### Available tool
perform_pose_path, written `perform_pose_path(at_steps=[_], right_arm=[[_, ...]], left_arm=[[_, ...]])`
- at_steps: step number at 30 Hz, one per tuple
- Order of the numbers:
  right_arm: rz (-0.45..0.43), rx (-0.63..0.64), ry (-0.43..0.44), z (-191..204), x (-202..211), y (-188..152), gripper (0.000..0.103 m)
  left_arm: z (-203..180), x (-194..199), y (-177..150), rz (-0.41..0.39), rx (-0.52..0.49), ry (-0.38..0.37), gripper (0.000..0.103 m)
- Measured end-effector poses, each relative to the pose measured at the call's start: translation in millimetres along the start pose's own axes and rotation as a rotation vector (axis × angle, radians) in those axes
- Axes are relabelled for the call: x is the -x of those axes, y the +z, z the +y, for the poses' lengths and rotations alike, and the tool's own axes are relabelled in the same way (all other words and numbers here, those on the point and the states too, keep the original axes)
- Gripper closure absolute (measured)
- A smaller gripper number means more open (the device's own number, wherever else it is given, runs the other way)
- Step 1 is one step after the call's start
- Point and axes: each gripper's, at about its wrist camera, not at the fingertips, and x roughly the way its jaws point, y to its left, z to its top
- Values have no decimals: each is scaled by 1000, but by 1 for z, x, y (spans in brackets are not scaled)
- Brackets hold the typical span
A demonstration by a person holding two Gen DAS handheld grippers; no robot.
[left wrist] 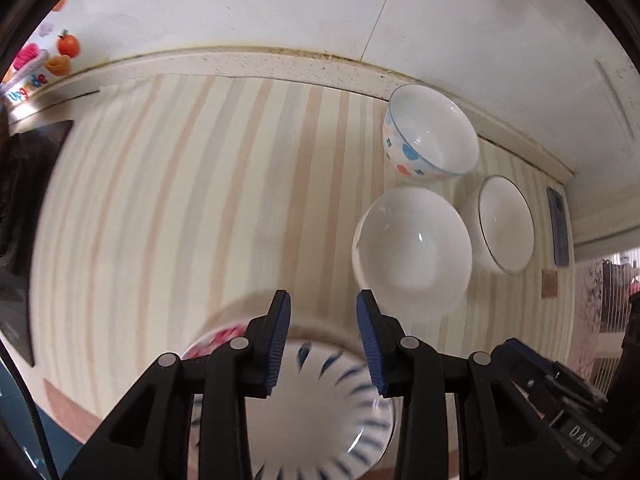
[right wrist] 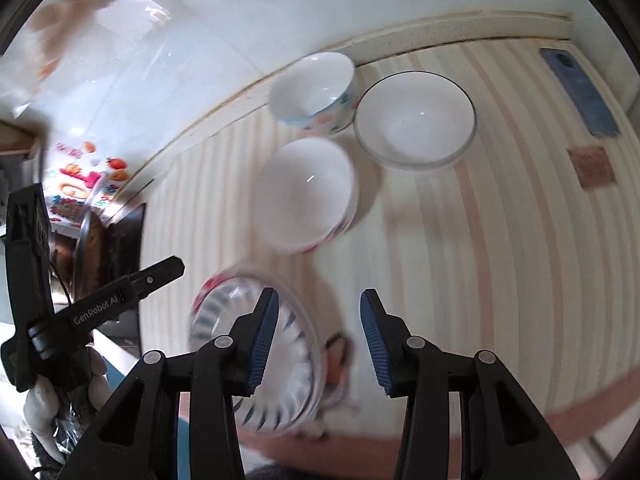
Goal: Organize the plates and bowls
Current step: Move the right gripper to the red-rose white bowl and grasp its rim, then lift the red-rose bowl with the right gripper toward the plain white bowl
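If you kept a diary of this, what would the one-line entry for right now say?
left claw: open, over blue-striped bowl | right claw: open, empty | three other bowls on striped mat | nothing gripped

Four bowls stand on the striped mat [right wrist: 500,240]: one blue-striped bowl [right wrist: 276,364]; one plain white bowl [right wrist: 306,192]; one dotted bowl with blue and orange spots [right wrist: 316,88]; one dark-rimmed white bowl [right wrist: 414,118]; one blue cloth-like strip [right wrist: 580,96] lies at the far edge; one small brown square [right wrist: 591,166] sits near it; two grippers are in view, the left gripper [left wrist: 323,344] and the right gripper [right wrist: 318,340].
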Motion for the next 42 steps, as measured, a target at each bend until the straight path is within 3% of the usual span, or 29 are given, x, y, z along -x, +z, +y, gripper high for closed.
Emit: perform_pose_path(at_steps=[7, 9, 10, 12, 13, 20, 26, 31, 42], right_arm=[[102, -1, 39, -23, -64, 61, 61], [122, -19, 58, -27, -79, 71, 68], [129, -20, 63, -27, -84, 74, 77], [129, -15, 29, -27, -95, 80, 80], [123, -7, 16, -25, -97, 81, 89], [111, -4, -23, -23, -101, 83, 90], [108, 10, -21, -18, -85, 73, 90], [89, 29, -9, -27, -52, 53, 90], [79, 18, -57, -97, 12, -18, 90]], left_arm=[[-9, -54, 36, 80, 34, -28, 72], [-12, -65, 40, 100, 28, -46, 84], [-13, -70, 41, 114, 20, -54, 85], [-17, -74, 41, 114, -1, -56, 87], [-20, -74, 41, 112, -15, -43, 87], [-33, -64, 38, 93, -53, -34, 87], [-54, -30, 17, 41, -114, -32, 87], [-69, -10, -12, 45, -152, -77, 87], [-119, -31, -82, 107, -250, -111, 87]])
